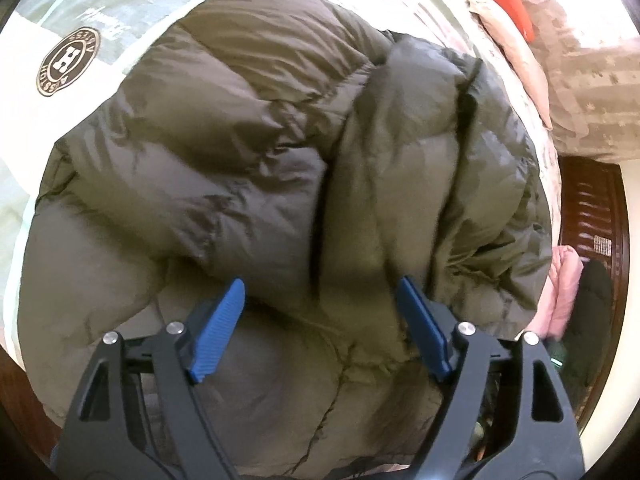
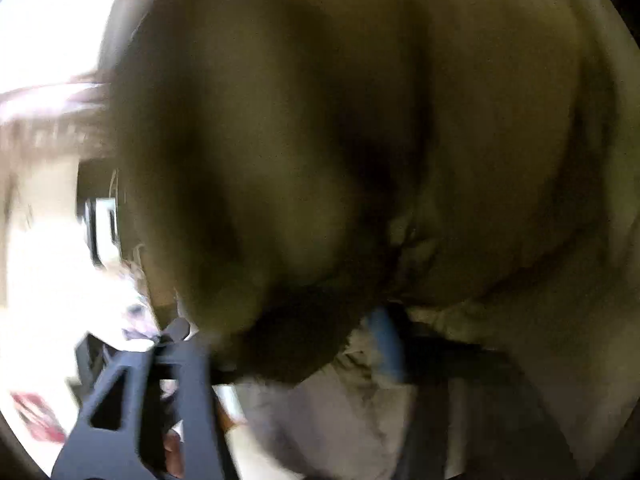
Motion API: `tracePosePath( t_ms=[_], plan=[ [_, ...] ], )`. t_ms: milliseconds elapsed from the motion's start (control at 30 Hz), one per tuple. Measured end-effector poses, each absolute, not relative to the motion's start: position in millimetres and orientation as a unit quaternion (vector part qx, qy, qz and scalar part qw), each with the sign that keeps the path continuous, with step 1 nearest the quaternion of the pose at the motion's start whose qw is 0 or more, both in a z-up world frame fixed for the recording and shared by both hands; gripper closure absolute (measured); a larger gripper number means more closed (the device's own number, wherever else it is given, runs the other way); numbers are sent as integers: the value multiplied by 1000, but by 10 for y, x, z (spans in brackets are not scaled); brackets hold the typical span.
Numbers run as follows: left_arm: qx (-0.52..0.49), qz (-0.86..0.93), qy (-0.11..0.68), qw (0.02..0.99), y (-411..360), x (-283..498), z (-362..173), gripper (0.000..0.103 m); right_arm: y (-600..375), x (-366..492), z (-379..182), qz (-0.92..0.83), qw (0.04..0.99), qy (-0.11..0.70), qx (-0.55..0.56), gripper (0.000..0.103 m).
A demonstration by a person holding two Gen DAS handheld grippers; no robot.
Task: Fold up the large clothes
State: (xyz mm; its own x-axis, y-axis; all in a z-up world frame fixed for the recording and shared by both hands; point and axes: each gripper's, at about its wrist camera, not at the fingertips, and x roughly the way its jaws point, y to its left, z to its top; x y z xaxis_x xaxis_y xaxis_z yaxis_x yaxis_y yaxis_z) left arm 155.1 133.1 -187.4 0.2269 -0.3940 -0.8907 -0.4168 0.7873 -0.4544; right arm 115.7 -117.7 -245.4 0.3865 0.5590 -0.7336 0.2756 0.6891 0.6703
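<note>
The olive puffer jacket [image 1: 256, 168] lies on the bed [image 1: 72, 12], directly ahead of the left gripper [image 1: 320, 316], whose jaws stand apart over it, holding nothing. Right gripper [image 2: 304, 344]: buried in jacket, blurred; grip cannot be determined.

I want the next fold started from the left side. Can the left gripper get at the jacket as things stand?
Probably yes. The left gripper is open right above the olive jacket, with nothing between its blue fingers and the fabric.
</note>
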Motion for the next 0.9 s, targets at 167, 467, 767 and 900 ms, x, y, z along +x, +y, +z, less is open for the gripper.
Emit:
tracePosePath(
  t_ms=[167, 467, 767, 900],
  plan=[
    [-334, 20, 613, 715, 1437, 1498, -1842, 22, -845, 932, -1508, 11, 908, 411, 79, 78],
    [-269, 30, 588, 762, 1316, 1489, -1575, 19, -918, 745, -2078, 13, 845, 533, -52, 78],
    [-178, 4, 536, 825, 881, 1564, -1247, 19, -1513, 577, -1829, 111, 786, 601, 95, 4],
    [-131, -37, 509, 850, 524, 1609, -1120, 29, -2167, 554, -1375, 83, 831, 513, 198, 17]
  ],
)
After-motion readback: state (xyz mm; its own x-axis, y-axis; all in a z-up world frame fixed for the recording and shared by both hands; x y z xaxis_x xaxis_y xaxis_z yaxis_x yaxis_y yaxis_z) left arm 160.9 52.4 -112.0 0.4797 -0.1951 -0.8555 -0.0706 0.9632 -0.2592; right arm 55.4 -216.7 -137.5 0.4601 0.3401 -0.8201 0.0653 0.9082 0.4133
